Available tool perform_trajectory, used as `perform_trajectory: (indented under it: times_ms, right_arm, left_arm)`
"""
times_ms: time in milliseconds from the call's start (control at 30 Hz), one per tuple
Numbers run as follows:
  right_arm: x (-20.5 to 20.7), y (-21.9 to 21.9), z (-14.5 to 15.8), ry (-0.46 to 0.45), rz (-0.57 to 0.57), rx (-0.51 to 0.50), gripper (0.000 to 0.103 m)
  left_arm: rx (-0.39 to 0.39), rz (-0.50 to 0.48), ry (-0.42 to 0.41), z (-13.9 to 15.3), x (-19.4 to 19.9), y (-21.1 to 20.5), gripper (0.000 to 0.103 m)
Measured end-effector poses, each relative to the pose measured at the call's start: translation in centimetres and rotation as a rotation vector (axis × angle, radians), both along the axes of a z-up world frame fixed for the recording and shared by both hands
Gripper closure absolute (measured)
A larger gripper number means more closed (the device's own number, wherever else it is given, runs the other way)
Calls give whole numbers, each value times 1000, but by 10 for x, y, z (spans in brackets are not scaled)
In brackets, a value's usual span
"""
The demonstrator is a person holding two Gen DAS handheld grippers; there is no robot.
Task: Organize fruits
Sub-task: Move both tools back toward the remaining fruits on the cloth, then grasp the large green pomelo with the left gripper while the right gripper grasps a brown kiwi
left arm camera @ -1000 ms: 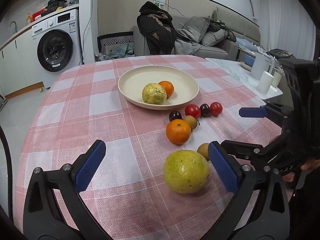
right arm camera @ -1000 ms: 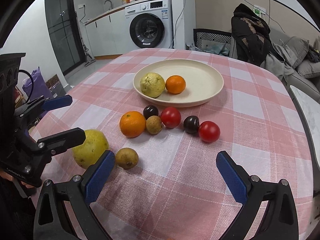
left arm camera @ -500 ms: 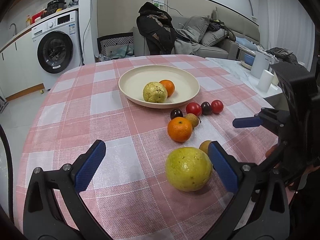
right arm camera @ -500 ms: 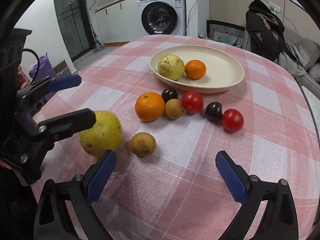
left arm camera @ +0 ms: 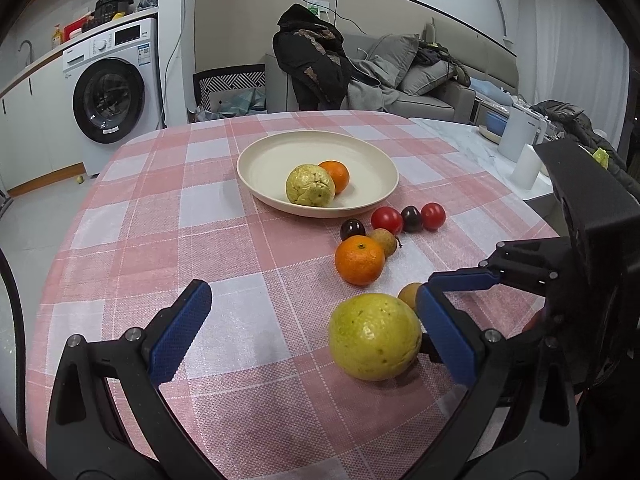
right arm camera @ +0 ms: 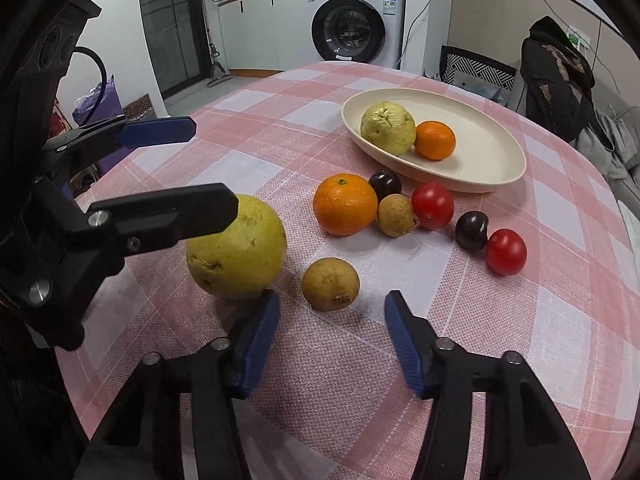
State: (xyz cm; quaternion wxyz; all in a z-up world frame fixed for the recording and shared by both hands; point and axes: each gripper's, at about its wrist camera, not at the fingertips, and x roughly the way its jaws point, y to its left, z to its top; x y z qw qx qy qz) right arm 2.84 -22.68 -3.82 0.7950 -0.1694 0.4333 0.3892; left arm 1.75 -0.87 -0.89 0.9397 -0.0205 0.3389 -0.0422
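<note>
A large yellow-green fruit (left arm camera: 374,336) (right arm camera: 237,247) lies on the checked tablecloth. My left gripper (left arm camera: 316,330) is open; its right finger touches or nearly touches the fruit's right side, the left finger is far off. A small brown fruit (right arm camera: 330,283) (left arm camera: 409,295) lies just ahead of my right gripper (right arm camera: 332,336), which is open and narrower than before. An orange (right arm camera: 345,204), another brown fruit (right arm camera: 396,215), two dark plums and two red tomatoes lie loose before the cream plate (right arm camera: 496,148) (left arm camera: 264,160), which holds a bumpy yellow fruit (right arm camera: 387,128) and an orange (right arm camera: 435,139).
The round table's edge curves close at the left in the right wrist view. A side table with white cups (left arm camera: 528,166) stands right of the table. A washing machine (left arm camera: 112,92) and a sofa with clothes (left arm camera: 360,72) stand behind.
My right gripper has moved forward and down toward the small brown fruit, and its fingers have closed partway. My left gripper has shifted slightly, its right finger now against the large yellow-green fruit.
</note>
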Motion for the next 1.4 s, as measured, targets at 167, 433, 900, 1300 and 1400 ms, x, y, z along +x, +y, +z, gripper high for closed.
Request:
perform_trajectory:
  times_ms: [167,433,900,1300,1400]
  right_arm:
    - [2,-1,1,20,5,29,57]
    - [5,-1,2,31,2,48,70]
    - [9,-4,1,41,-13,58,73]
    - [13,-14,1,40,-39,54,73]
    - [14,-16,2,38,-46,57,73]
  left_arm:
    - [-6,-5,7,-2,1,0,1]
    - [1,-11,21,-6,2,-2,1]
    - [3,-60,80,-17,5,-12,1]
    - [-10,-98,126,-28,7,-15,8]
    - [-40,-129,145,-30,7,-17,18]
